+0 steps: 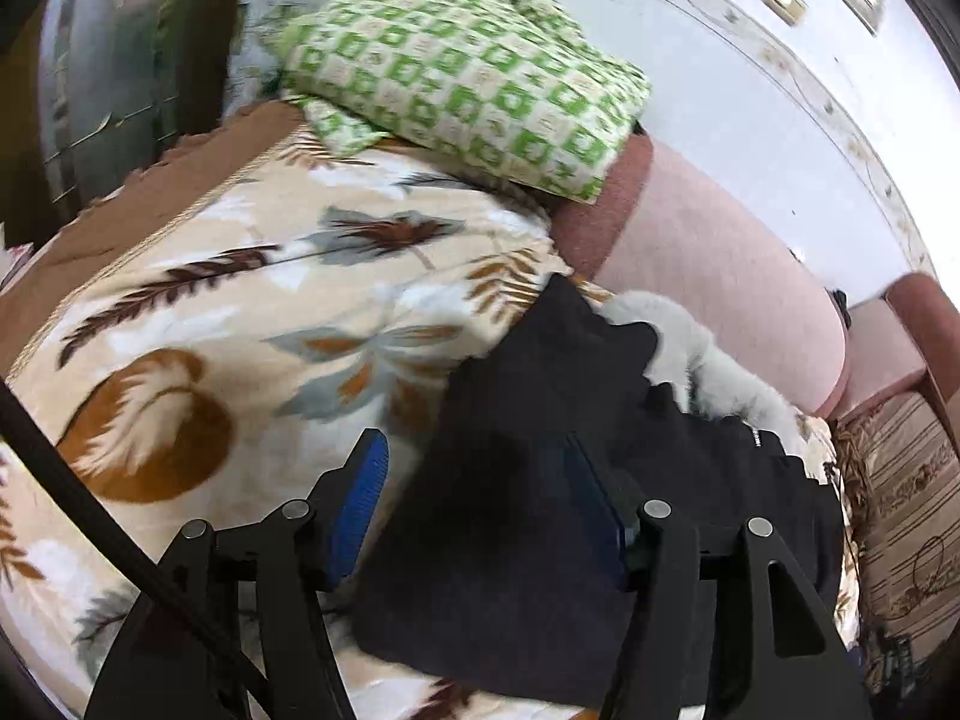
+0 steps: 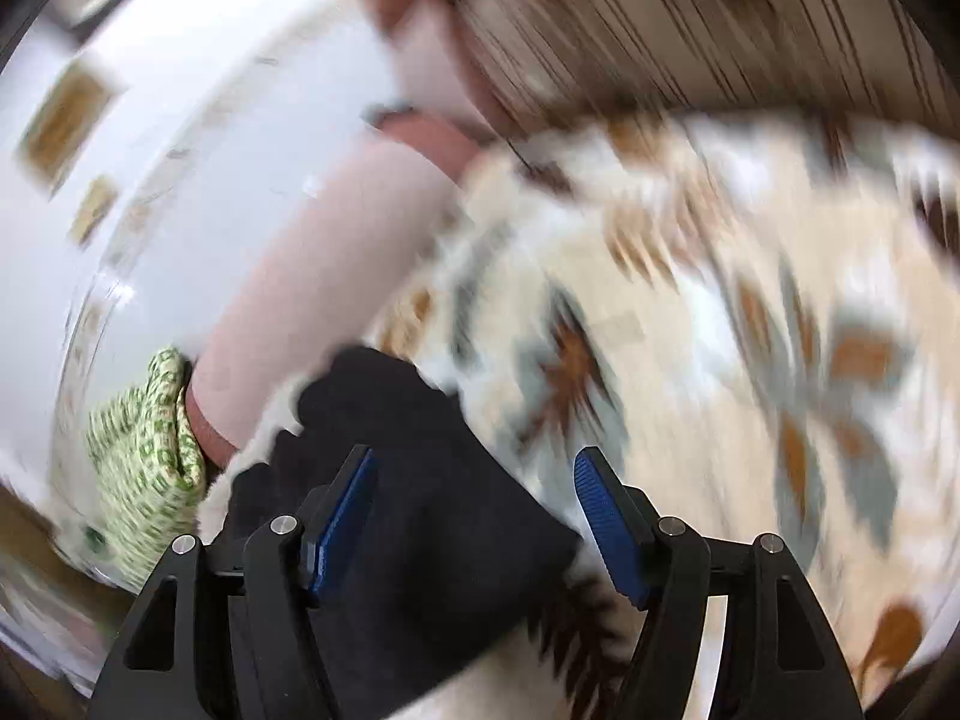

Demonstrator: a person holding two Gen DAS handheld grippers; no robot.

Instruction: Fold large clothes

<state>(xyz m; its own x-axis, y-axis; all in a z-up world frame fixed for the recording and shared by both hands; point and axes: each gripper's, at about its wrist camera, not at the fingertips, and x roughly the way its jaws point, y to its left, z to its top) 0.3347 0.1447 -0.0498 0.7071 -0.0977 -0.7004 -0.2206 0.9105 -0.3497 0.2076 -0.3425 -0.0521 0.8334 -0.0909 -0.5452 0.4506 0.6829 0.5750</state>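
Observation:
A black garment (image 1: 570, 480) with a grey fleecy lining (image 1: 714, 360) lies folded on a leaf-patterned blanket (image 1: 240, 312). My left gripper (image 1: 474, 486) is open above the garment's near left edge, its blue pads (image 1: 360, 498) spread wide, nothing between them. In the right wrist view, which is motion-blurred, the same black garment (image 2: 420, 510) lies below my right gripper (image 2: 474, 498), which is open and empty, with blue pads (image 2: 600, 516) apart.
A green checked pillow (image 1: 468, 72) lies at the far end of the bed, also in the right wrist view (image 2: 144, 450). A pink bolster (image 1: 720, 276) runs along the white wall (image 1: 780, 120). A striped cushion (image 1: 900, 510) sits at right.

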